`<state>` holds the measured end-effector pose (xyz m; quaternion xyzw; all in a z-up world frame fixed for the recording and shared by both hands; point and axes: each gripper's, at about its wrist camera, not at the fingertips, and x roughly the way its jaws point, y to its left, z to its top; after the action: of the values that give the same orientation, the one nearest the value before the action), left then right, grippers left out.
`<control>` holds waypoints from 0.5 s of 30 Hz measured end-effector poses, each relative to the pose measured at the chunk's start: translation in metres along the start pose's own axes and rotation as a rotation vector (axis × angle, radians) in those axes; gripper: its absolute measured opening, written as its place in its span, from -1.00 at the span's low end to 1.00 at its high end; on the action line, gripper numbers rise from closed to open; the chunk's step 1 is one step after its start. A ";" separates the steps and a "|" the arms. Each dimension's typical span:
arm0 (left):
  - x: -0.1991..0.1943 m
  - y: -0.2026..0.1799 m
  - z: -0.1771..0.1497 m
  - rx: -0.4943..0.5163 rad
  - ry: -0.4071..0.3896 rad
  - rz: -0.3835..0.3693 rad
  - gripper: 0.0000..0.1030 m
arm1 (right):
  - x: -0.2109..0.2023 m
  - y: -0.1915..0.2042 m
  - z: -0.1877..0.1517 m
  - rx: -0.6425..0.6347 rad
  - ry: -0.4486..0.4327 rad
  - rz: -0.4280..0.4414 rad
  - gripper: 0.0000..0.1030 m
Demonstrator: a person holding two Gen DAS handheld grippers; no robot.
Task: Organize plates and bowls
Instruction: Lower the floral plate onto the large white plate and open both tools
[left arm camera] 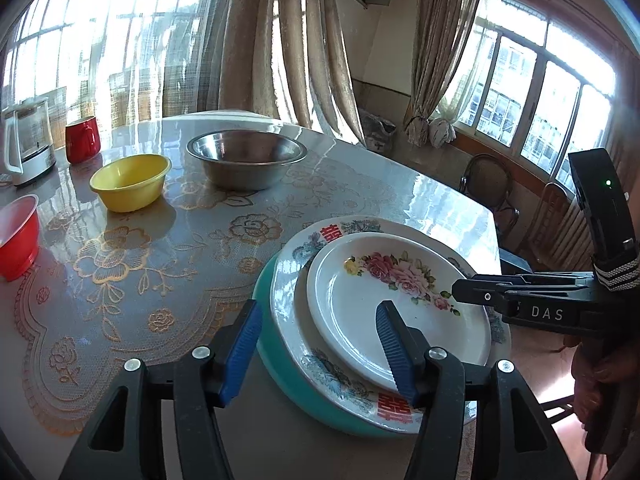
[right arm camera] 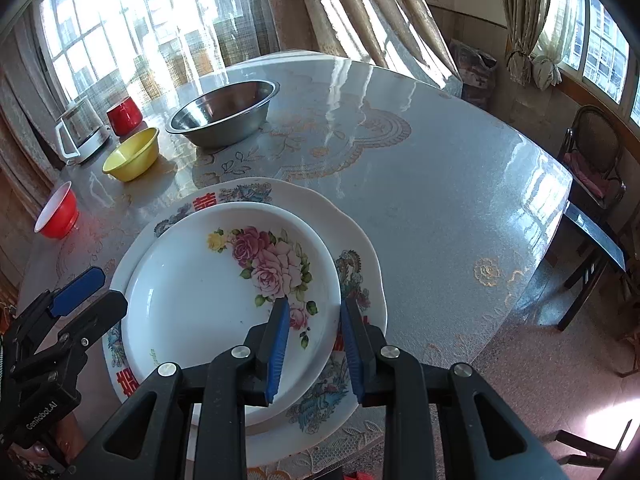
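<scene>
This is a lived-in home, a dining room by the look of it. A round counter (right arm camera: pixel 420 184) under a glossy floral cover takes up the middle, with dark wooden chairs (right arm camera: pixel 592 152) drawn up on its right. Long beige curtains (left arm camera: pixel 280 40) hang before tall sunlit windows (left arm camera: pixel 532 92) on the far side and the right. Everyday tableware sits about: flowered plates (right arm camera: pixel 224 292), a steel bowl (left arm camera: pixel 246 162), a yellow bowl (left arm camera: pixel 130 180), a red mug (left arm camera: pixel 82 138) and an electric kettle (left arm camera: pixel 28 140) at far left.
</scene>
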<state>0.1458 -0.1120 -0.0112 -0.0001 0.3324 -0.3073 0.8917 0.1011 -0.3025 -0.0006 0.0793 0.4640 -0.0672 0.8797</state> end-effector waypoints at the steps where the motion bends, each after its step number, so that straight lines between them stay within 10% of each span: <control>1: 0.000 0.000 0.000 0.002 0.001 0.003 0.20 | 0.000 0.000 0.000 0.001 0.002 0.000 -0.46; 15: -0.004 0.020 0.006 -0.076 -0.007 0.077 0.46 | -0.004 -0.004 -0.004 0.044 0.004 0.020 -0.42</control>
<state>0.1583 -0.0951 -0.0081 -0.0222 0.3406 -0.2598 0.9033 0.0947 -0.3050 -0.0002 0.1037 0.4635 -0.0684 0.8774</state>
